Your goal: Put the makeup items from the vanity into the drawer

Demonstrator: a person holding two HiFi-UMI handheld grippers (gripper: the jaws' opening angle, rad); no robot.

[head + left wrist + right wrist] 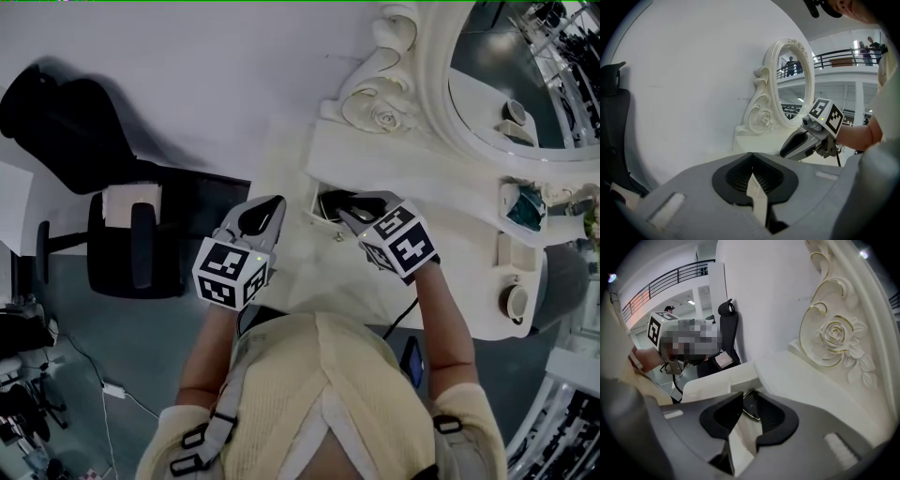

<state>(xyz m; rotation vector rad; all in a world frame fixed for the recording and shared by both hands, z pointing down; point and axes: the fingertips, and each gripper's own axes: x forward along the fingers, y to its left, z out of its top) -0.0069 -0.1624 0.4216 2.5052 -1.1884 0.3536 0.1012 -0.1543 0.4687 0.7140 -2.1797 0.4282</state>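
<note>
Holding a black case [751, 408] pinched in the right gripper [749, 399] at the drawer [717, 382], mid-frame. Keeping the left gripper [752, 169] clenched, empty. Probably needing lowering, then letting go.

Head view overhead (vanity [469, 202] shared)

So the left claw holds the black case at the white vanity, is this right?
Not the left. It is the right claw that holds the black case at the white vanity; the right gripper view shows it. The left claw is shut and empty.
</note>
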